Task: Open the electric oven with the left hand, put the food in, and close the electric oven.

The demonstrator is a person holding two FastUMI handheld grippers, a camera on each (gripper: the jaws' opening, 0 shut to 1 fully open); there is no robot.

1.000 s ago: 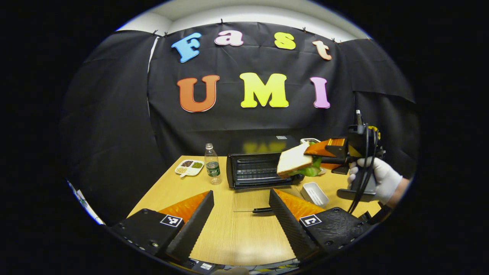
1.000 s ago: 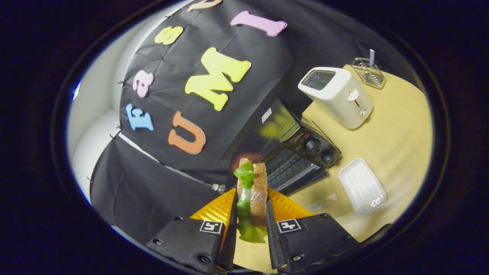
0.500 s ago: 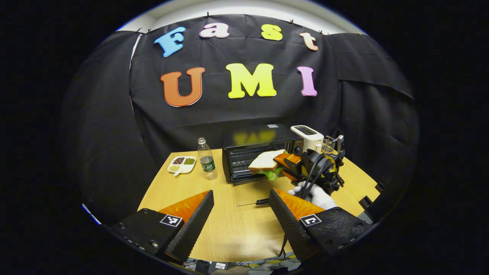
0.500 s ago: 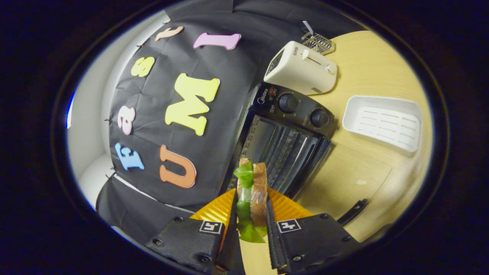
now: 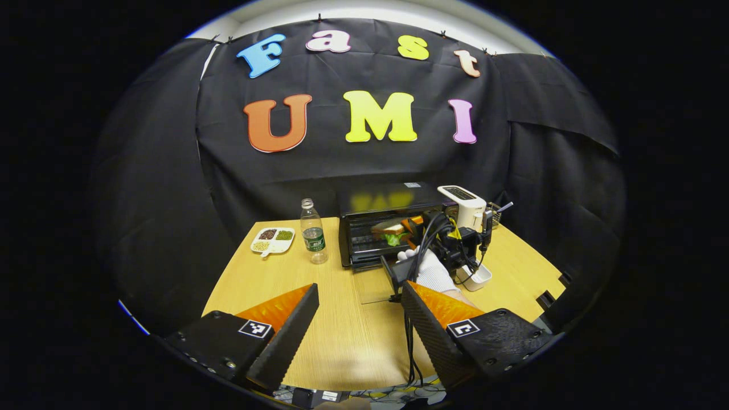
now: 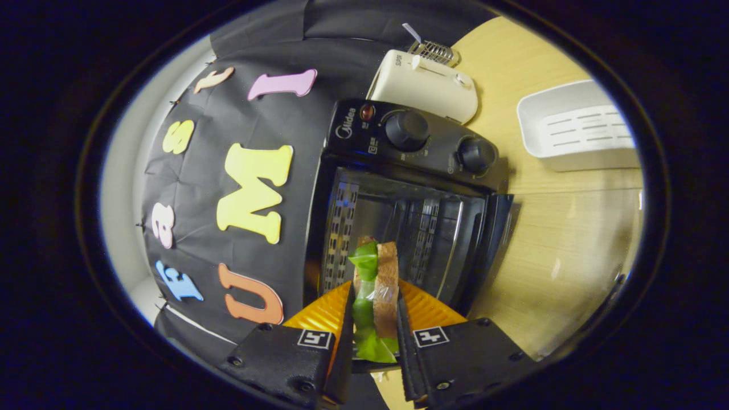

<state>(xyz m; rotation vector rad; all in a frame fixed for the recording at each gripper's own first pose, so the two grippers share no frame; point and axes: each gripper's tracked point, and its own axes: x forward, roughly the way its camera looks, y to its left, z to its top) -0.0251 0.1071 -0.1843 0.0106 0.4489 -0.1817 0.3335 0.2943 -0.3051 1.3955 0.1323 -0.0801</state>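
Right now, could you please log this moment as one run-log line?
oven: door open | right gripper: shut on sandwich, at oven mouth | left gripper: open, above table | step: insert food

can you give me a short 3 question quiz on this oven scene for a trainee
1. True or false: the oven door is open.
2. What does the right gripper hold? A) a water bottle B) a sandwich C) a white tray
3. In the left gripper view, what stands on the table just left of the oven?

Key
1. True: the glass door lies folded down on the table and the cavity shows.
2. B: both fingers press on the sandwich, at the oven's mouth.
3. The water bottle, with a divided plate farther left. The left gripper is open over the table.
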